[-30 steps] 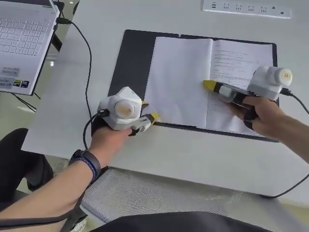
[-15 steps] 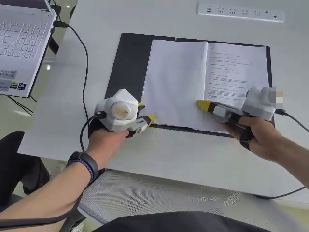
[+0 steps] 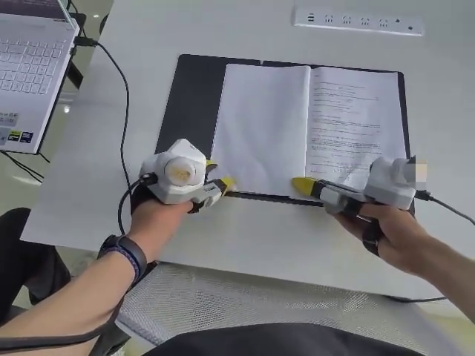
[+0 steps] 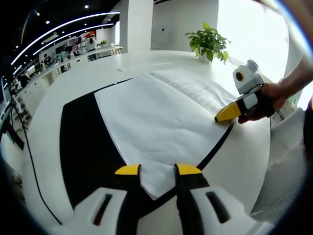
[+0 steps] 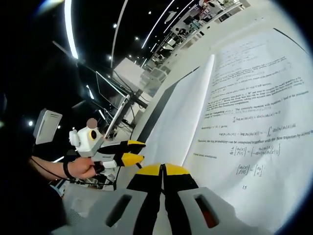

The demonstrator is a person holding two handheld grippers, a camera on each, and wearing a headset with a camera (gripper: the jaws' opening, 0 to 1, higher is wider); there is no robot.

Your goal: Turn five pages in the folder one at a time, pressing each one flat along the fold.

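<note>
The black folder (image 3: pixel 185 104) lies open on the white table. A blank white page (image 3: pixel 260 126) is turned to the left and a printed page (image 3: pixel 352 119) lies on the right. My left gripper (image 3: pixel 223 182) rests at the blank page's near left corner; in the left gripper view the left gripper (image 4: pixel 158 170) is open, with the page corner (image 4: pixel 154 188) lying under the gap. My right gripper (image 3: pixel 299 183) is shut, its yellow tips at the near end of the fold. In the right gripper view the right gripper (image 5: pixel 161 170) is closed on nothing, beside the printed page (image 5: pixel 244 127).
A white laptop (image 3: pixel 30 67) sits at the far left with a black cable (image 3: pixel 122 81) running past the folder. A power strip (image 3: pixel 358 21) lies at the back. The table's front edge is just behind both hands, with a mesh chair seat (image 3: pixel 245 304) below it.
My right gripper has slid along the fold from the middle of the page down to the folder's near edge. The left gripper has stayed at the page corner.
</note>
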